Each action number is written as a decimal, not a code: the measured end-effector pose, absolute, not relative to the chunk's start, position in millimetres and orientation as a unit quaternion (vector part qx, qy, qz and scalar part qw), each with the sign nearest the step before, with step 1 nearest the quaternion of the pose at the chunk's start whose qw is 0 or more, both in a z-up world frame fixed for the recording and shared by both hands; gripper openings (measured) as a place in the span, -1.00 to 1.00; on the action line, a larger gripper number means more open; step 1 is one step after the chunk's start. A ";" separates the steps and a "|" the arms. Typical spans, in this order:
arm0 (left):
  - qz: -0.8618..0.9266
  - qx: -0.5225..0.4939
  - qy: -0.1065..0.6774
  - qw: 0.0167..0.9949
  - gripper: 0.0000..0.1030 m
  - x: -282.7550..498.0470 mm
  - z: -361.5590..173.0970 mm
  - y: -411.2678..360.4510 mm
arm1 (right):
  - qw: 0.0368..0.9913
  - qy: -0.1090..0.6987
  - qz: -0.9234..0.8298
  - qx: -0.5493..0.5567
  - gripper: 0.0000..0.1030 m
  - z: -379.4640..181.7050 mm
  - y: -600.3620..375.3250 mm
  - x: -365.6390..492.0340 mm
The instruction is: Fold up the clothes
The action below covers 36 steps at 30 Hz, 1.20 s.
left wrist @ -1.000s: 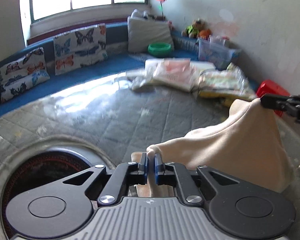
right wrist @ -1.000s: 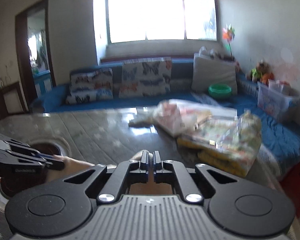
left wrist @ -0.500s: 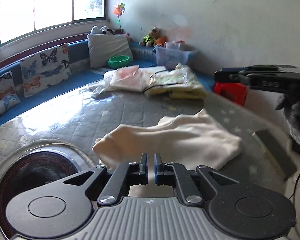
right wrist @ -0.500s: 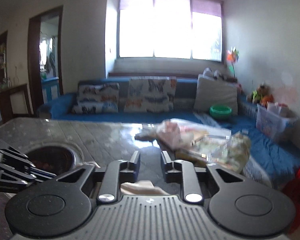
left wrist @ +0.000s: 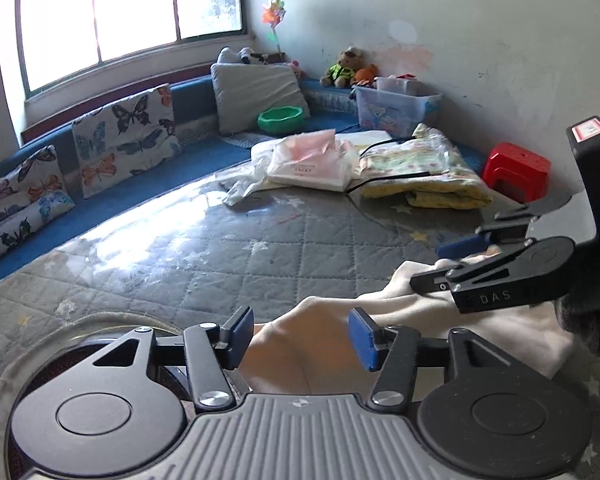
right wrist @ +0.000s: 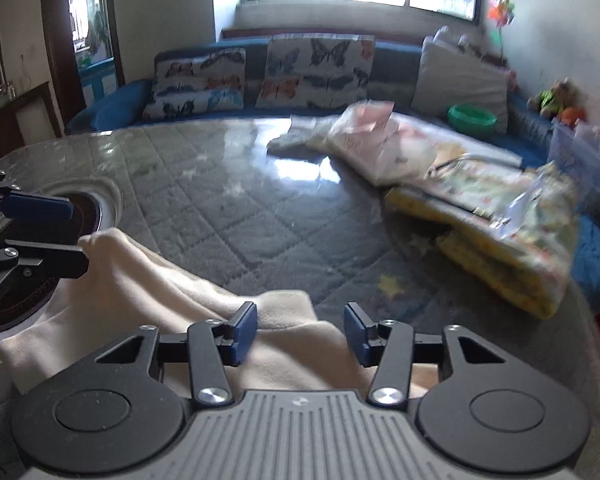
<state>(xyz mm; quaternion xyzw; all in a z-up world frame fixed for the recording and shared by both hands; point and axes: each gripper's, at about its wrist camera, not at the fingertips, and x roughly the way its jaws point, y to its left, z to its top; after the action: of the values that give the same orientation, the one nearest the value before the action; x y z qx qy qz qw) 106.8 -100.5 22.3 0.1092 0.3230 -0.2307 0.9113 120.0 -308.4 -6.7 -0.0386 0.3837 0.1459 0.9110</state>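
1. The cream garment (left wrist: 440, 320) lies bunched on the desk (left wrist: 260, 248), near its round burner (right wrist: 88, 208).
2. Both the left hand-held gripper (left wrist: 300, 338) and the right hand-held gripper (right wrist: 300, 330) are open, holding nothing.
3. Risk: a grasp may catch several layers, and the fold could become crooked.

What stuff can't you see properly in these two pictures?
- Near edge of the cream cloth: hidden under the left tool in the left view, and under the right tool in the right view.
- Yellow bundle: blurred in the right view.
- Round dark opening: cut by the left edge.
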 end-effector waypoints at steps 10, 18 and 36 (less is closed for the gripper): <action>-0.249 0.098 0.326 0.906 -0.39 104.1 16.9 -101.9 | 0.942 0.290 0.155 -0.059 -0.82 46.5 -303.6 74.7; -0.263 0.094 0.285 0.917 -0.63 78.3 43.3 -91.6 | 0.974 0.107 0.190 -0.058 -0.82 142.4 -294.7 -8.5; -0.312 0.115 0.279 0.901 0.01 37.4 43.9 -114.8 | 0.940 0.276 0.166 -0.111 -0.60 58.1 -315.9 -53.2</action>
<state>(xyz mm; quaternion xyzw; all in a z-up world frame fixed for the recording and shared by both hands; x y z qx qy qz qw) 37.4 -114.8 43.9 0.1146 0.2794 -0.3124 0.9007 -53.2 -315.9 58.1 -0.1105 0.2763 0.1658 0.9402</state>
